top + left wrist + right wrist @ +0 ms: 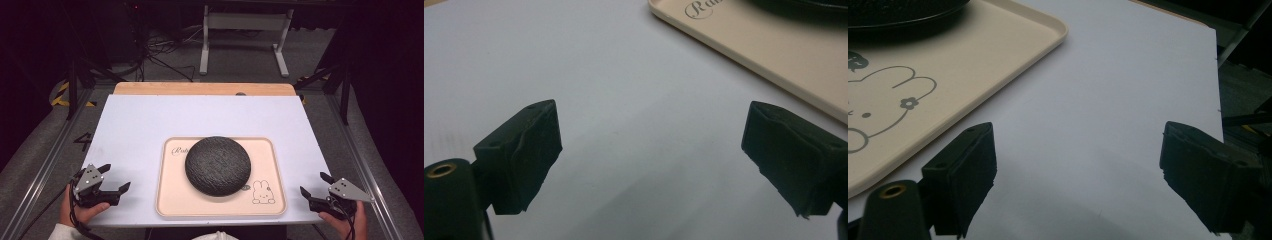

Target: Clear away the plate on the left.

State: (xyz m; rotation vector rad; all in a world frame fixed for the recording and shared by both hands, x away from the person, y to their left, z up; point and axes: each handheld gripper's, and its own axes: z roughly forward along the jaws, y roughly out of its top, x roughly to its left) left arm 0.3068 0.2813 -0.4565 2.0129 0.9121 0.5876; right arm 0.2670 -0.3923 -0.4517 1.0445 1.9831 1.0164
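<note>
At the near edge of the table we hold the left gripper and the right gripper, each with its jaws spread wide and nothing between them; in both gripper views there is only the white table surface between the black pads. Both stand well apart from the work, one at each near corner, and the cream tray lies between them a little farther in. The dark round dish, which seems to be turned upside down like a dome, rests in the middle of this tray, slightly toward its far side, above the rabbit drawing. We judge that the first risk is in the reach: if we bring a gripper in low, a jaw may catch the raised rim of the tray and push the whole tray, with the dish on it, toward the far side. The second risk is the grasp itself. The dish is wide and low, and its edge sits flat on the tray, so a pad may not get under it and can slide off the curved, rough surface. If only one gripper lifts, the dish may tilt and drop back. Farther away, the wooden board at the far edge leaves little margin if the tray slides.
</note>
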